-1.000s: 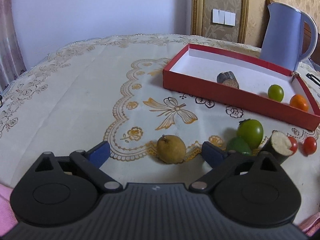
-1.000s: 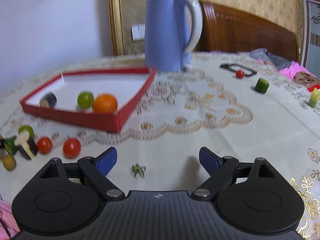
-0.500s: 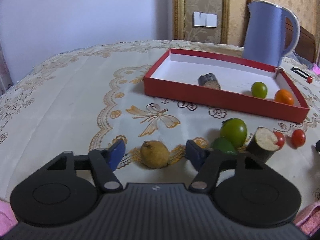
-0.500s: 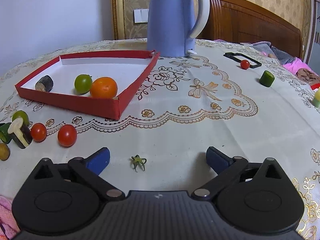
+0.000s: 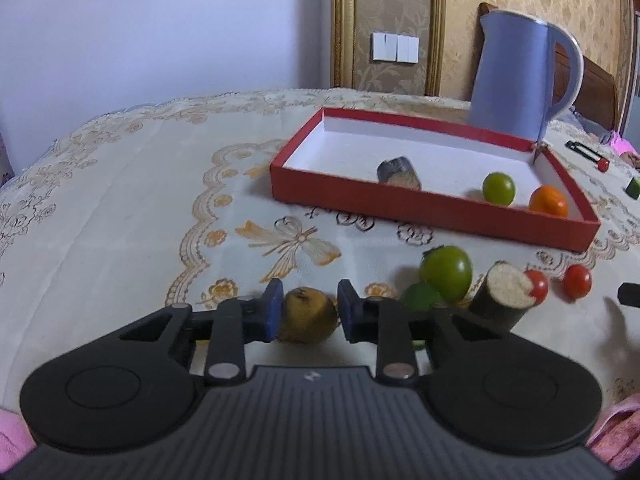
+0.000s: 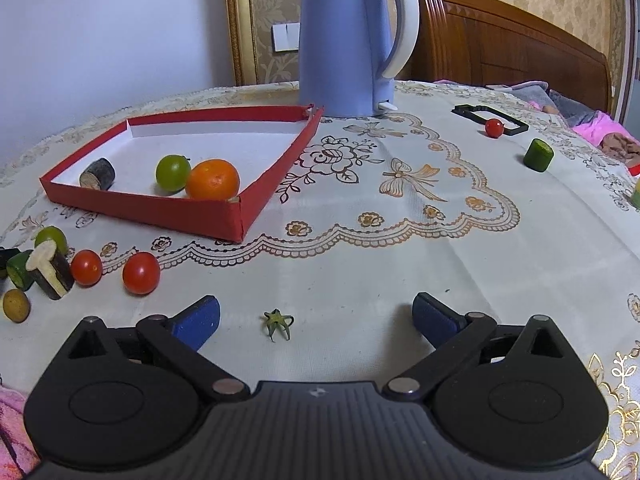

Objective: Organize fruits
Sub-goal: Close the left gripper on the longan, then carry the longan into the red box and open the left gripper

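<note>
I am closing my left gripper (image 5: 308, 312) on a small yellow-brown fruit (image 5: 307, 315), its blue pads pressing each side while it is sitting on the tablecloth (image 5: 120, 208) directly ahead of me. My right gripper (image 6: 316, 318) is hanging spread wide, holding nothing, above a green stem scrap (image 6: 277, 323). Beyond the left gripper, ahead and rightward, the red tray (image 5: 432, 208) is waiting with an orange (image 5: 548, 200) inside. I am judging a gentle, centred squeeze and a straight lift best, since a green tomato (image 5: 448, 272) is crowding just right.
</note>
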{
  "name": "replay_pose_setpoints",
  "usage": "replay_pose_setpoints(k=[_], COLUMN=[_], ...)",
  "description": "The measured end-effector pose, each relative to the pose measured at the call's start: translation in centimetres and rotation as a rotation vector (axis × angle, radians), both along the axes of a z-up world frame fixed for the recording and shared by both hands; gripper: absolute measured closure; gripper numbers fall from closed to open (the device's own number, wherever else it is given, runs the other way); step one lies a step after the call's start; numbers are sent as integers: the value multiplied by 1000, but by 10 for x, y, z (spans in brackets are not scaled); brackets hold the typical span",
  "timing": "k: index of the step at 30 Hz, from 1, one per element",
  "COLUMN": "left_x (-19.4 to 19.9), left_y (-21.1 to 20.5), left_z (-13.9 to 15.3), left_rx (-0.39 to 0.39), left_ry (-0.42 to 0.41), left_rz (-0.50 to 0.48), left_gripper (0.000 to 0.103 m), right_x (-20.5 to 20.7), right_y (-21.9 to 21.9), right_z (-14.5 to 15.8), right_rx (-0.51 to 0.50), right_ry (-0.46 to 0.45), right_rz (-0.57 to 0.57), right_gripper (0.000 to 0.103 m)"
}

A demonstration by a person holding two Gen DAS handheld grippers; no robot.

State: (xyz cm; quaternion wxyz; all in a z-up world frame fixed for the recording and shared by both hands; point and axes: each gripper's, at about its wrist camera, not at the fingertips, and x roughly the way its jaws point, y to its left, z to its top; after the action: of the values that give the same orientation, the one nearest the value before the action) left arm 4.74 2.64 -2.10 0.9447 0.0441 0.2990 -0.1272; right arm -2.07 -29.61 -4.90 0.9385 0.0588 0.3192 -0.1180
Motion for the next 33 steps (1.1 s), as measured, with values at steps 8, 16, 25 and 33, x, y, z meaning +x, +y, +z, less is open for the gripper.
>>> replay_pose_setpoints(k=[8, 16, 25, 33], left_x=[13, 24, 25, -2], left_y=[-16, -24, -21, 4], left_z=[14, 31, 50, 23], left_rx=[14, 6, 1, -2], left_ry=[-27, -65, -83, 22], left_rz=[-20, -31, -35, -34], left_gripper=[88, 90, 76, 37], right_x=[-1, 2, 2, 2], right_y=[0, 4, 4, 5], right_z=[0, 0, 0, 0], right_rx=[5, -29, -33, -33], right_ry=[-6, 15, 17, 17], right_rz=[1, 1, 2, 0], right_gripper=[0, 0, 0, 0])
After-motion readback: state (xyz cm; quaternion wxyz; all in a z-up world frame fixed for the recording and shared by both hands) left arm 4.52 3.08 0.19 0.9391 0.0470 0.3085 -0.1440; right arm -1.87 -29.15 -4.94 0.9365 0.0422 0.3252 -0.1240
